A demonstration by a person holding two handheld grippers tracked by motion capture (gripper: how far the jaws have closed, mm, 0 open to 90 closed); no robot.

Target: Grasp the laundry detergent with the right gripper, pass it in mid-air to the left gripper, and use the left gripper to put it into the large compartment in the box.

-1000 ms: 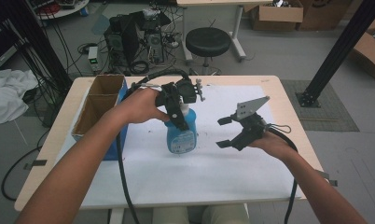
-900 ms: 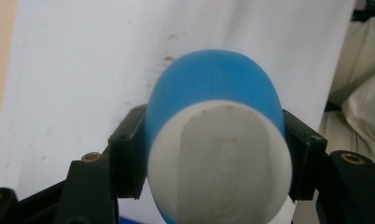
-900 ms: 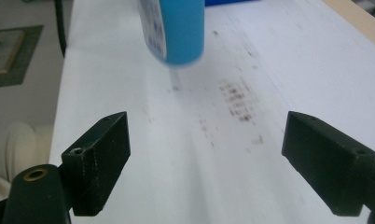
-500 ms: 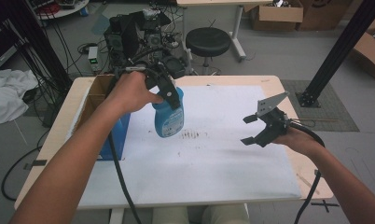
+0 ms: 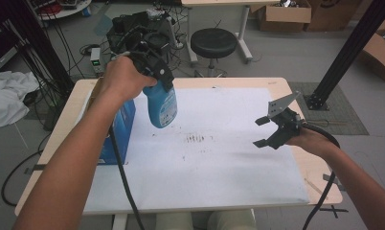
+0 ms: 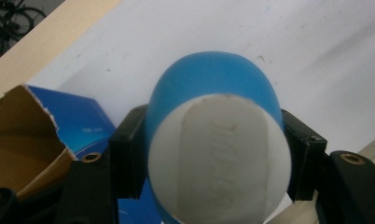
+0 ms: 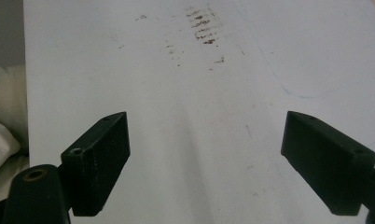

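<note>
One bottle in hand, clamped crosswise between the jaws of the left gripper; white end nearest the lens in the left gripper view, blue body running away beyond it. Long axis thus in line with the claw's own reach, jaws closed on the upper part, body hanging below the grip and clear of the table in the high view. Held tilted, lower end swung slightly toward the table's middle.

Just below and to the claw's outer side: open cardboard box with blue walls, torn rim, mouth facing up. Seen from above, box stands against the left forearm, near the bottle but not touching it. Judged the likely destination: short travel outward and down, bottle's long axis roughly upright already.

Farther off, beyond the bottle: white sheet covering the table, with a patch of dark smudges near its middle.

Farthest: right gripper, well apart at the opposite side, jaws spread wide and holding nothing, hovering low over the sheet with smudges ahead of it. Left hand plainly the nearer to box and bottle.
</note>
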